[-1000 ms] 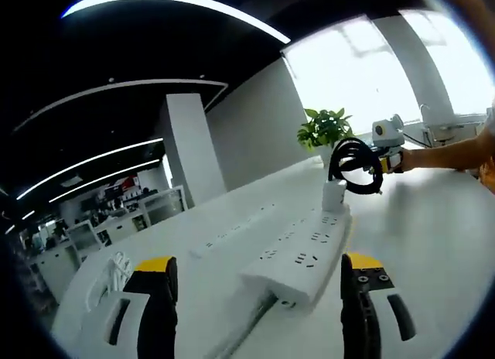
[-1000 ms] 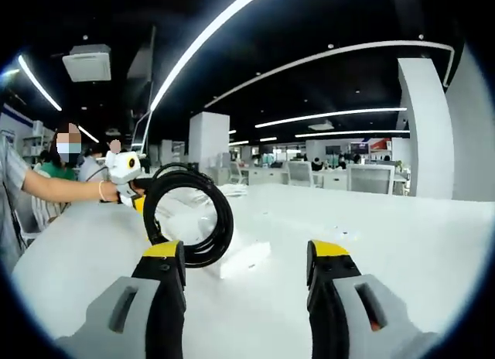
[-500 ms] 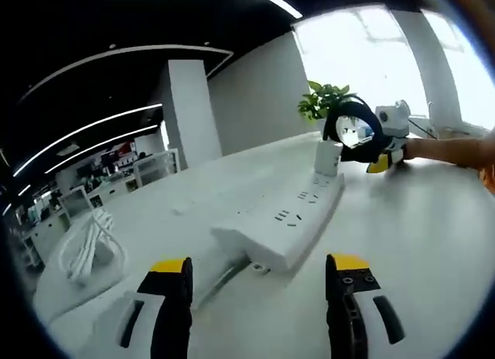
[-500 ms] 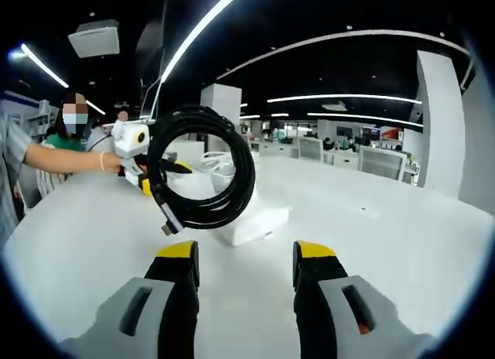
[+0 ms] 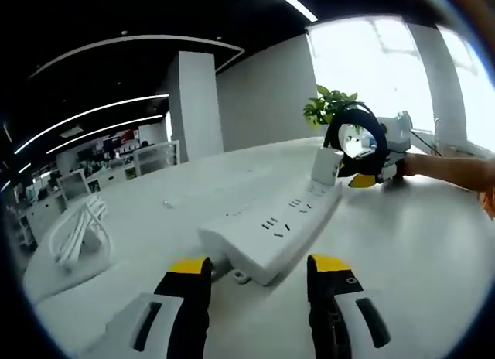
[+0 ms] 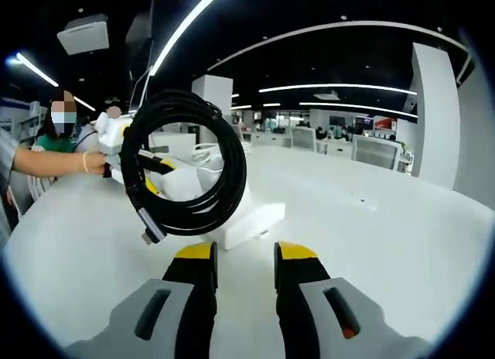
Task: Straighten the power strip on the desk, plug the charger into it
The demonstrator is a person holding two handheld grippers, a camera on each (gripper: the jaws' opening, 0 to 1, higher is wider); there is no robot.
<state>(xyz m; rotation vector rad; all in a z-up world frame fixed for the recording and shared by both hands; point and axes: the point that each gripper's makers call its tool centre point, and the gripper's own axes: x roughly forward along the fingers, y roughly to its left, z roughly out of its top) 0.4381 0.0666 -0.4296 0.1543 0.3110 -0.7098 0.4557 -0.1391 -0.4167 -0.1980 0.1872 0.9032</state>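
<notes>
One white power strip [image 5: 271, 231] lay on the desk [image 5: 418, 243] just ahead of the left gripper [image 5: 259, 268], jaws narrowly parted, empty. One charger [image 5: 325, 164] stood at its far end, seemingly plugged in. One black cable coil [image 6: 186, 169] hung before the right gripper [image 6: 244, 254], nearly closed, empty.

Open office, dark ceiling crossed by curved light strips [image 6: 340, 88].
Beyond the fingers: white pillar [image 5: 193, 104], bright window [image 5: 371, 65], potted plant [image 5: 331, 109], rows of desks [image 6: 340, 146].
</notes>
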